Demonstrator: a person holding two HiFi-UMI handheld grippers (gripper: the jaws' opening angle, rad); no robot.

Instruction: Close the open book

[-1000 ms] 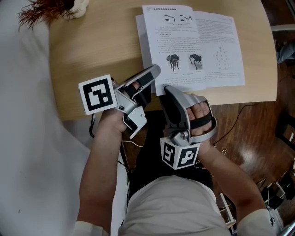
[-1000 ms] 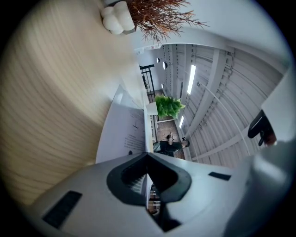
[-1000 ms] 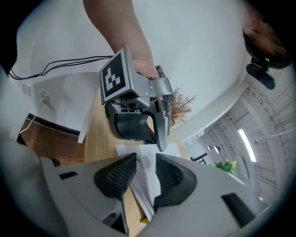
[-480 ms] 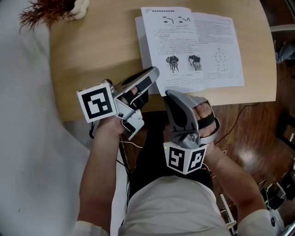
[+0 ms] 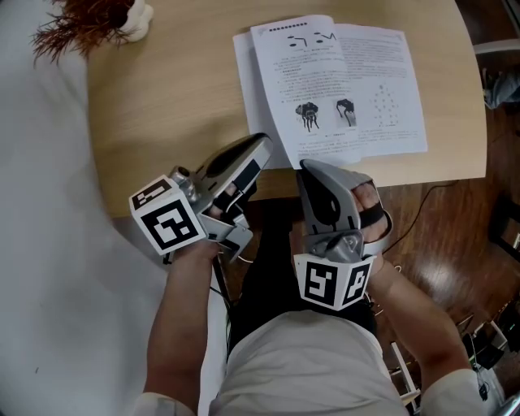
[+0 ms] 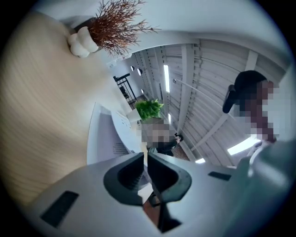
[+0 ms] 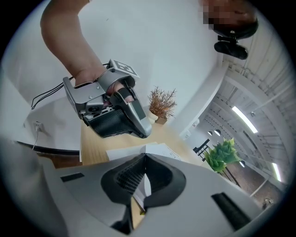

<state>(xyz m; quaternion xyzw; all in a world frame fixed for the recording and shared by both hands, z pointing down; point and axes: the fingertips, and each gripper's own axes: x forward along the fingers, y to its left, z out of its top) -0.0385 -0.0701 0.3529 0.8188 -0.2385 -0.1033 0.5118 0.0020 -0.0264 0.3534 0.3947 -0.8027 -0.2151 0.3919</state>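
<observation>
The open book lies on the round wooden table, printed pages up. My right gripper is at the near edge of the left-hand page, jaws shut on the bottom edge of that page, which sits skewed over the pages under it. In the right gripper view the jaws meet with white paper at their tips. My left gripper is shut and empty, just left of the book's near corner. In the left gripper view its tips point along the book.
A dried reddish plant in a white vase stands at the table's far left. The table's front edge runs just under both grippers, with wooden floor and a cable beyond it. A person's lap is below.
The right jaws have closed on the page's near edge, and the page has skewed off the stack. The left gripper has rolled and drawn back to the left.
</observation>
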